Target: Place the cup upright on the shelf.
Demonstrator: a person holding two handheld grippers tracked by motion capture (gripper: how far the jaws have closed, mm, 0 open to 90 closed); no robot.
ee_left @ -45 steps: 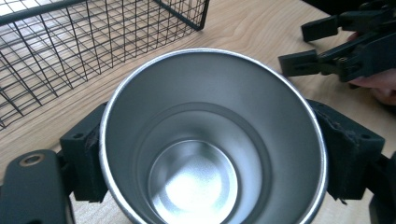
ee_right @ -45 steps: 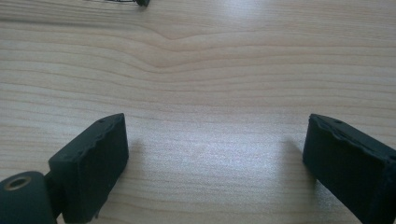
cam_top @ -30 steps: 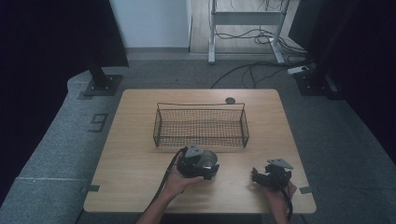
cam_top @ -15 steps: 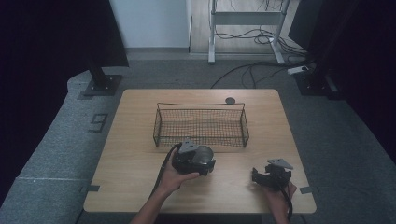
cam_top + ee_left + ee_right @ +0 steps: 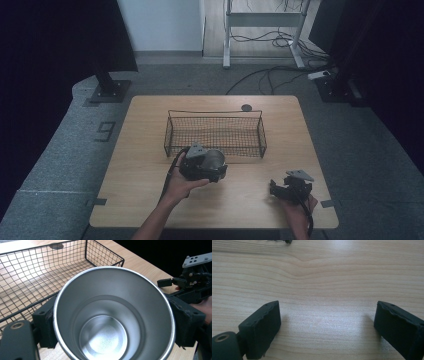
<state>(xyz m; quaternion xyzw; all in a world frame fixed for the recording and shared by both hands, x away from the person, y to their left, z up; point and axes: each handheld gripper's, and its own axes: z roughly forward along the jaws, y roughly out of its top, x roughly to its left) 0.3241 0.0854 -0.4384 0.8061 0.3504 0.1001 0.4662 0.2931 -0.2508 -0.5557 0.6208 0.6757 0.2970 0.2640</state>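
Change: compared with a second ago, the left tongs (image 5: 214,161) and the metal cup (image 5: 216,159) they carry sit higher in the high view and closer to the near wall of the wire basket (image 5: 215,131). They were lower on the wood before.
Meaning: the cup appears lifted off the counter (image 5: 140,165) and on its way to the basket, so the carry looks about half done. The drop into the basket is not yet made.
Cup location: just below the centre of the high view, at the basket's near-left wall and outside it. In the left gripper view its open mouth (image 5: 113,312) faces the camera.
Left tongs: closed on the cup, one black pad on each side of its wall, the jaws held apart by its width.
Left hand: the hand (image 5: 182,182) comes up from the bottom edge, forearm angled to the upper right. It grips the tool body from below, with the tongs pointing toward the basket.
Right tongs: (image 5: 276,188) in the lower right of the high view, resting low over the wood, unchanged from a second ago. In the right gripper view the jaws stand wide apart with bare wood between them and nothing held.
Right hand: (image 5: 300,207) at the lower right edge, holding its tool level, well apart from the cup.
Basket: empty, in the middle of the counter, its long side across the frame.
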